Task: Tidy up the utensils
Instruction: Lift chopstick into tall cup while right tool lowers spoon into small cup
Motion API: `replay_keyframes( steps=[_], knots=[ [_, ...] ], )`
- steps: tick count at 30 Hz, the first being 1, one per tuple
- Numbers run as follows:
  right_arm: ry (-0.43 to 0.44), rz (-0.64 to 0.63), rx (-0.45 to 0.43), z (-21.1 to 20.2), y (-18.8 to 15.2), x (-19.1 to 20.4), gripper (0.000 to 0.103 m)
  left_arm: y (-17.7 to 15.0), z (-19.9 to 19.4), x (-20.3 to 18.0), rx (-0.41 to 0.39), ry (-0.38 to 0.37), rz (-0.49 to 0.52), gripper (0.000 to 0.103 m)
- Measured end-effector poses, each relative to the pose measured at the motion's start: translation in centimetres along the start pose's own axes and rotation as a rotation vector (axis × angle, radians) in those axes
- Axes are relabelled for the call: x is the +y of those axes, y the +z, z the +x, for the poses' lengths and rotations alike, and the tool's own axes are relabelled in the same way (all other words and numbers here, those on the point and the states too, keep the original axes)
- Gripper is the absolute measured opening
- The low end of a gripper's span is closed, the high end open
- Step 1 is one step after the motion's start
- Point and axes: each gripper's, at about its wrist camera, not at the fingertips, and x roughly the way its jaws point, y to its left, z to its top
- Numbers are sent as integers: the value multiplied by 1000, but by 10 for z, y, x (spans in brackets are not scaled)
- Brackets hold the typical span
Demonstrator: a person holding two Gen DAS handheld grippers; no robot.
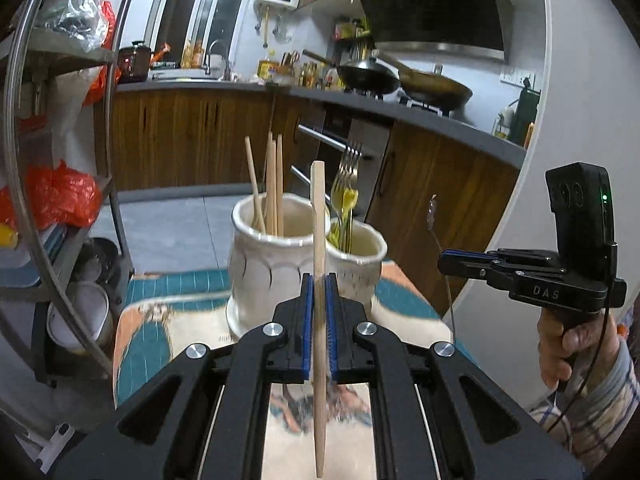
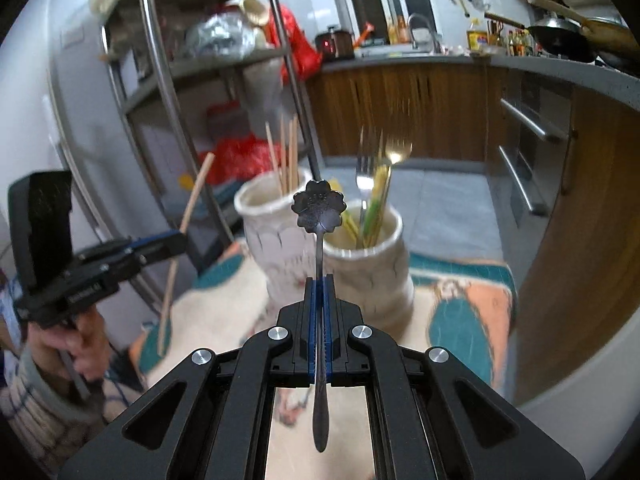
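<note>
A pale wooden chopstick [image 1: 319, 280] stood clenched upright in the left tool [image 1: 319, 280] and a flower-headed metal spoon [image 2: 319, 208] in the right tool [image 2: 319, 280], each probably needing lowering into its white ceramic holder [image 1: 262, 240].

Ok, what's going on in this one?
A person is sorting utensils with two handheld grippers. The left gripper is shut on a pale wooden chopstick; the right gripper is shut on a dark metal spoon with a flower-shaped end. Both are held above the table, short of two white ceramic jars: chopsticks jar, forks jar.
</note>
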Motion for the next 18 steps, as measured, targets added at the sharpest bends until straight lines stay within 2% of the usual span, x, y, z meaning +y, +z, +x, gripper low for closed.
replay_keyframes(
  steps=[10,15,18],
  knots=[
    [28,30,-149,14,24,-13,4,20,27,6,-93,-22,-12,6],
    [37,28,-250,13,38,-13,4,44,26,14,-205,-16,-15,6],
    [41,12,-300,13,53,-11,4,61,27,22,-276,-19,-51,6]
  ],
)
